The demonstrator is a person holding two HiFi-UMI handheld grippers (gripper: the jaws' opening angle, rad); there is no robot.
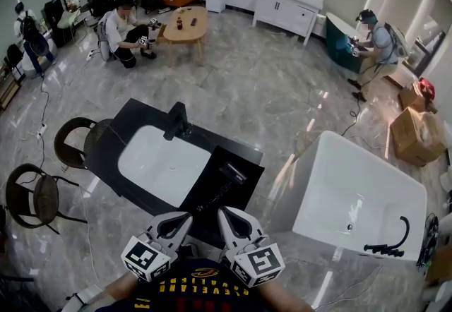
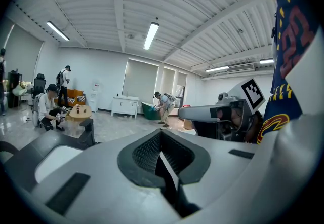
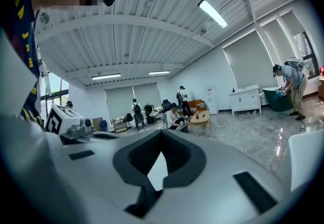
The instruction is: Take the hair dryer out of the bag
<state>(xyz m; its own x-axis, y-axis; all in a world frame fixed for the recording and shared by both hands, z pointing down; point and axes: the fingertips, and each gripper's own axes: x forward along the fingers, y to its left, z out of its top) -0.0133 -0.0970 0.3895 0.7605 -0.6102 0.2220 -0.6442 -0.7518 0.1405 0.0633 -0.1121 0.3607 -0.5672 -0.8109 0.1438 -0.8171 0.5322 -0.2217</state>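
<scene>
The black bag (image 1: 224, 190) lies on the black bench (image 1: 116, 145) just right of the white sink (image 1: 161, 166), dark on dark, so its mouth is hard to pick out. A grab could close on loose fabric only. The bag sits near the bench edge on the sink's near side, so a one-sided pull might drag it off, or a cord could snag inside. The left gripper (image 1: 185, 219) and right gripper (image 1: 224, 213) hang below the sink, close to the person's body, each with its jaws together on nothing. The hair dryer cannot be seen outright. A small grey shape on the bag, right of the sink, may belong to it or to the bag, whose contents are hidden. The sink holds nothing. The bathtub (image 1: 339, 183), far right of the sink, has a black hose (image 1: 393, 241) at its near rim.
</scene>
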